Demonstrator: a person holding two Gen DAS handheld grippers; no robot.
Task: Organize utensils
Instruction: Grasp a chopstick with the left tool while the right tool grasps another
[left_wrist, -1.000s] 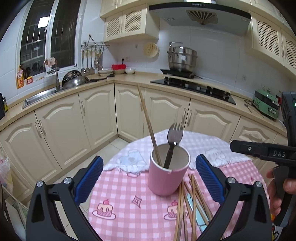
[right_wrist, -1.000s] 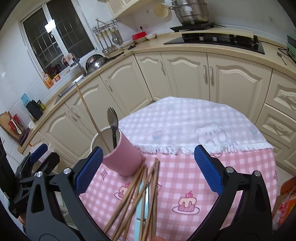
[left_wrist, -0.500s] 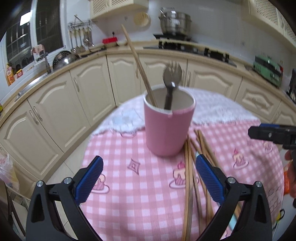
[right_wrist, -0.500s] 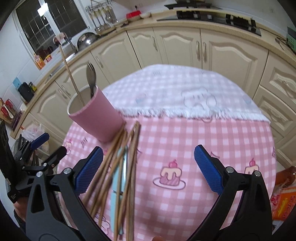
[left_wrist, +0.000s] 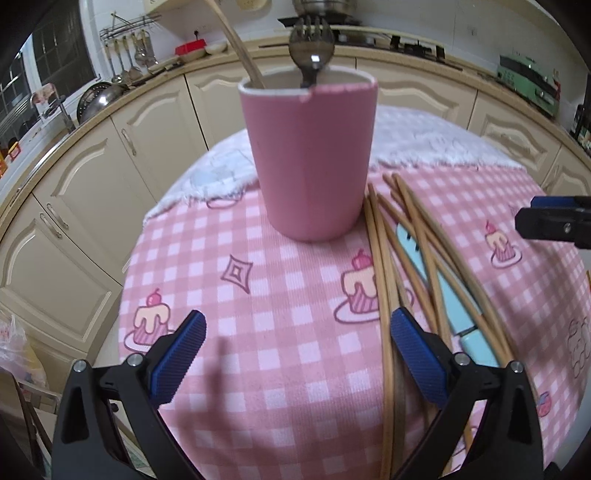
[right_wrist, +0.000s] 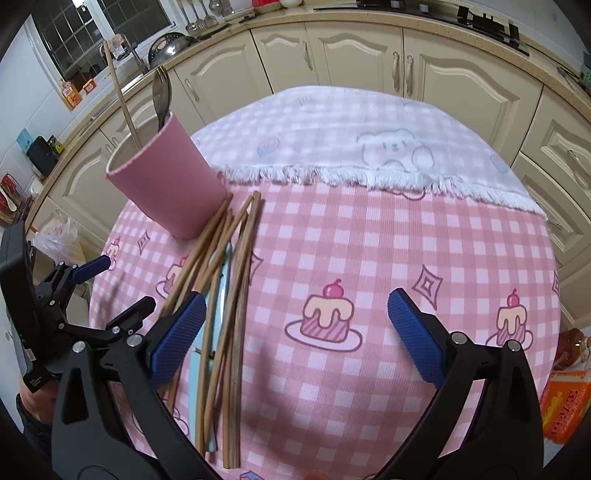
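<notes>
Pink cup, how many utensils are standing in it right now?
2: one wooden chopstick leaning at the pink cup's left rim, and a dark metal fork on the far side. Anything shorter would be hidden below the rim.

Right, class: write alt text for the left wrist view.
A pink cup holding a fork and one chopstick stands on a pink checked tablecloth, ahead of the open left gripper. Loose chopsticks and a light blue utensil lie beside it.

Chopstick in cup (left_wrist: 236, 40): top cut off at 12 o'clock edge.
Blue utensil (right_wrist: 218, 295): mostly buried under loose chopsticks (right_wrist: 236, 258); type unclear.
Fork (left_wrist: 312, 55): handle hidden inside cup (left_wrist: 310, 155).
</notes>
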